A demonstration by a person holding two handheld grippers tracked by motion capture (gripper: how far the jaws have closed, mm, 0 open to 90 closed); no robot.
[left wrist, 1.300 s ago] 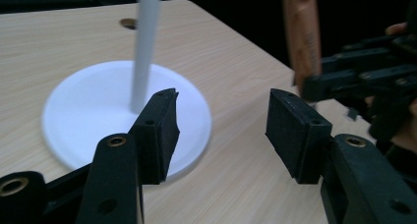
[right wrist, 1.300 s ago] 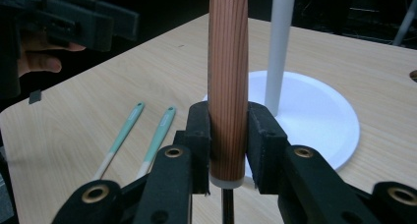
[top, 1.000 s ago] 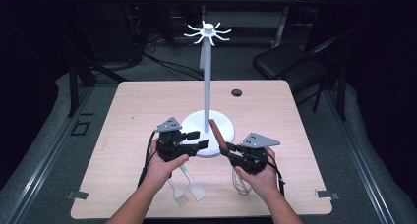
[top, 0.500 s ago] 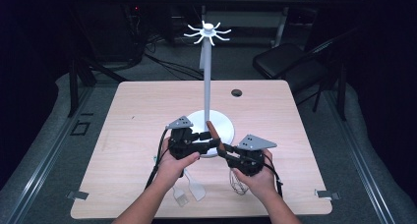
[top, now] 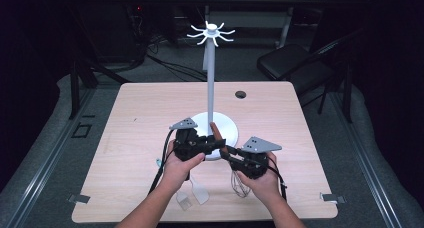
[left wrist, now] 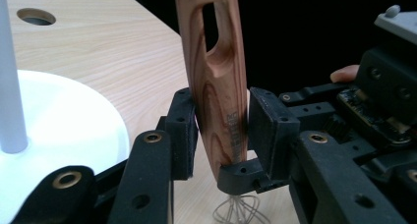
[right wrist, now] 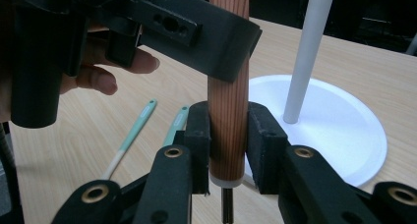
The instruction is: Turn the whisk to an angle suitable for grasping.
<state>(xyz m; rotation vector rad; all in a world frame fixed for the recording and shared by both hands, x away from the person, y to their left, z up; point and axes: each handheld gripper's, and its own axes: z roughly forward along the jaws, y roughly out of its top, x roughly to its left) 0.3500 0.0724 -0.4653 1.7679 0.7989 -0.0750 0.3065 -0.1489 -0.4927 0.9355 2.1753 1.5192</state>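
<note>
Standing in a dark room, the pale wooden table (top: 150, 113) lies under both claws, each clamping the whisk's wooden handle (left wrist: 216, 81).

Bright tabletop (dark, dim surroundings)

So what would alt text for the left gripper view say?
A wooden whisk handle stands upright between the left gripper's two black jaws, which have just been closing around it. The right gripper clamps it lower down, above the wires; a white stand base sits at left.

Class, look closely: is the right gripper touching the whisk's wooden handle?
Touching. In the right gripper view, the right gripper presses both pads against the wooden handle.
</note>
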